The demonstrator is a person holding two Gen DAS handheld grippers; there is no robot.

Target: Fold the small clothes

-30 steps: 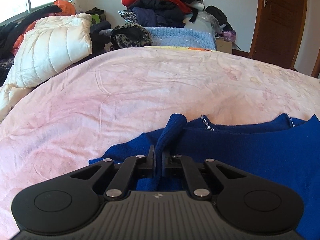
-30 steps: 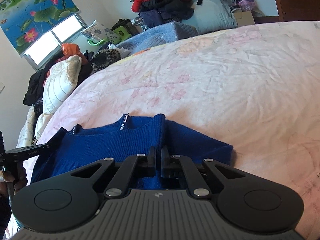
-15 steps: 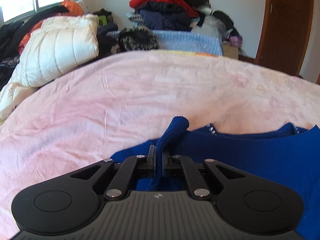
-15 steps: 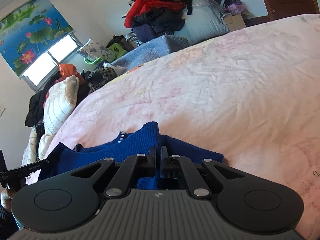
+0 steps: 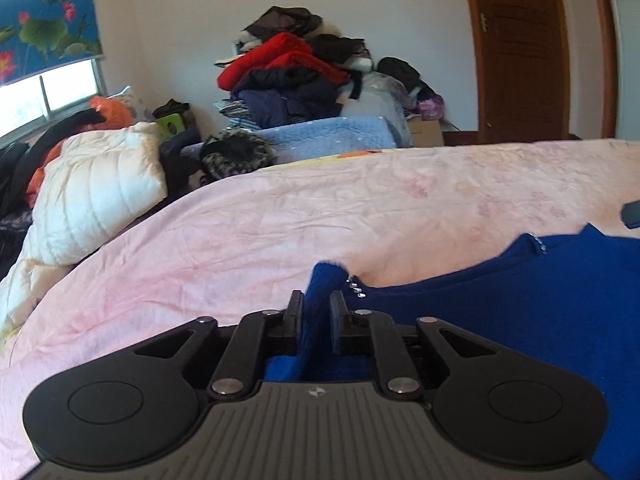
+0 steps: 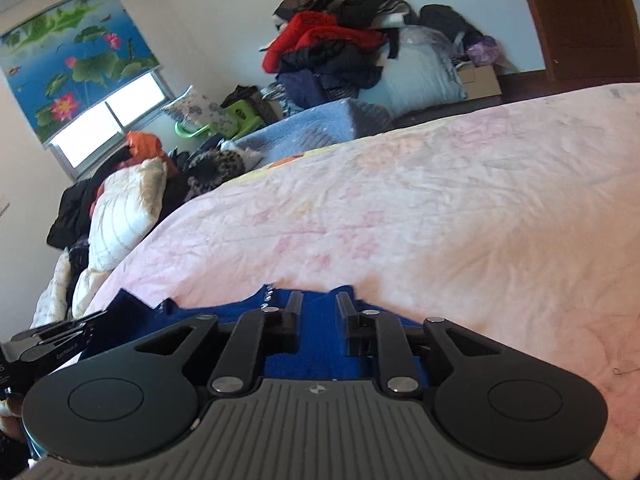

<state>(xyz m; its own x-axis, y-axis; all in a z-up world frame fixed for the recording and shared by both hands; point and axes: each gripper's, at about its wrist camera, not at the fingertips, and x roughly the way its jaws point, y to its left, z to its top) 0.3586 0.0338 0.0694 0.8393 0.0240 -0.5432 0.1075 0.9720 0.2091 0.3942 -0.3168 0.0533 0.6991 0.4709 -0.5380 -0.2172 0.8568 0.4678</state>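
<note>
Both tongs [image 5: 316, 312] [image 6: 318, 312] just parted over blue sweater [image 5: 520, 304].

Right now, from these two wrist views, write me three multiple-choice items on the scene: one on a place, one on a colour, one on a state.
1. Where does the royal-blue knitted sweater lie?
A. on the pale pink floral bedspread
B. on the clothes pile by the wall
C. on the floor

2. What colour is the topmost bright garment in the heaped clothes pile?
A. yellow
B. red
C. green

3. How do the right gripper's fingers stand?
A. clamped tight on a fold
B. apart, over blue knit
C. holding a hanger

Answers: 1 A, the sweater spreads across the bedspread in both views. 2 B, a red garment drapes over the dark clothes. 3 B, a clear gap shows between the fingers; they have just been opening.
</note>
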